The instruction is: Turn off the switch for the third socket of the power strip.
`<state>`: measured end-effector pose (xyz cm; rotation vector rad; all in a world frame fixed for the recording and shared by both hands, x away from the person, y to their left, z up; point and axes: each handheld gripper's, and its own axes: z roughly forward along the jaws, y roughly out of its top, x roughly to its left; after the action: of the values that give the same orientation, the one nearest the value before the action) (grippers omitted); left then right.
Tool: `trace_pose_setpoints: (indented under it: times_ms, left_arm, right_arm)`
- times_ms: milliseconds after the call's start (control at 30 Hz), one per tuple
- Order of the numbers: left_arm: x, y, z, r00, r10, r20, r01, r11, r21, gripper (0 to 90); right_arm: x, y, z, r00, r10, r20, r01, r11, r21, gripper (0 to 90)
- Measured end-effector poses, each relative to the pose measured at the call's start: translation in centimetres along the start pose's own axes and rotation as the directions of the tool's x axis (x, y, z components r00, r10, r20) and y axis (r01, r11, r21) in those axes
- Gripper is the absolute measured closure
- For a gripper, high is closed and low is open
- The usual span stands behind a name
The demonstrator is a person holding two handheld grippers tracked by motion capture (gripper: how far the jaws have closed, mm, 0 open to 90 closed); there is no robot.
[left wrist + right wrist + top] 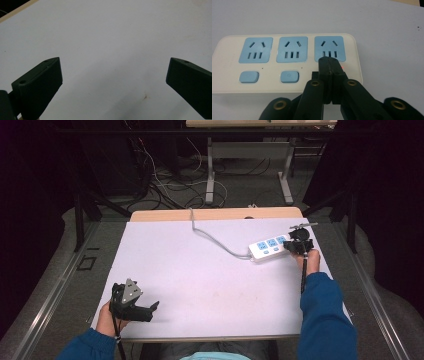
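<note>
A white power strip (267, 247) with three blue sockets lies on the right of the white mat (200, 280). In the right gripper view the power strip (287, 62) shows two blue buttons, a left one (249, 76) and a middle one (289, 76). My right gripper (328, 61) is shut, jaws pressed together, and its tips rest on the strip just below the third socket, hiding what lies under them. A small red light (342, 67) glows beside the tips. My left gripper (152, 307) is held near the front left, and the left gripper (113, 67) is open over bare mat.
The strip's grey cable (215, 240) curves across the mat to the table's far edge. Beyond the table stand cables on the floor and a desk frame (210, 175). A person's blue sleeves (325, 315) come in from the bottom.
</note>
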<state>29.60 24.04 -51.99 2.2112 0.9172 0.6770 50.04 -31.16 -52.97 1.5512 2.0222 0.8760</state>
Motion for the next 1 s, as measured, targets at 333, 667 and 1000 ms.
trace_pose_setpoints:
  times_ms: [333, 667, 1000]
  left_arm:
    - [0.0, 0.0, 0.0, 0.9999, -0.009, 0.007, 0.009, 0.9999, -0.005, 0.3]
    - [0.0, -0.1, 0.0, 1.0000, -0.006, 0.001, 0.006, 0.9999, -0.010, 0.3]
    - [0.1, 0.0, 0.0, 1.0000, -0.003, 0.002, 0.003, 1.0000, -0.006, 0.3]
  right_arm:
    - [0.0, 0.1, -0.3, 0.9994, -0.033, -0.007, 0.033, 0.999, -0.017, 87.3]
    - [0.4, 0.4, -1.6, 0.9986, -0.043, -0.032, 0.041, 0.998, -0.050, 62.9]
    - [1.1, 0.4, -3.6, 0.9922, -0.060, -0.109, 0.051, 0.996, -0.079, 25.3]
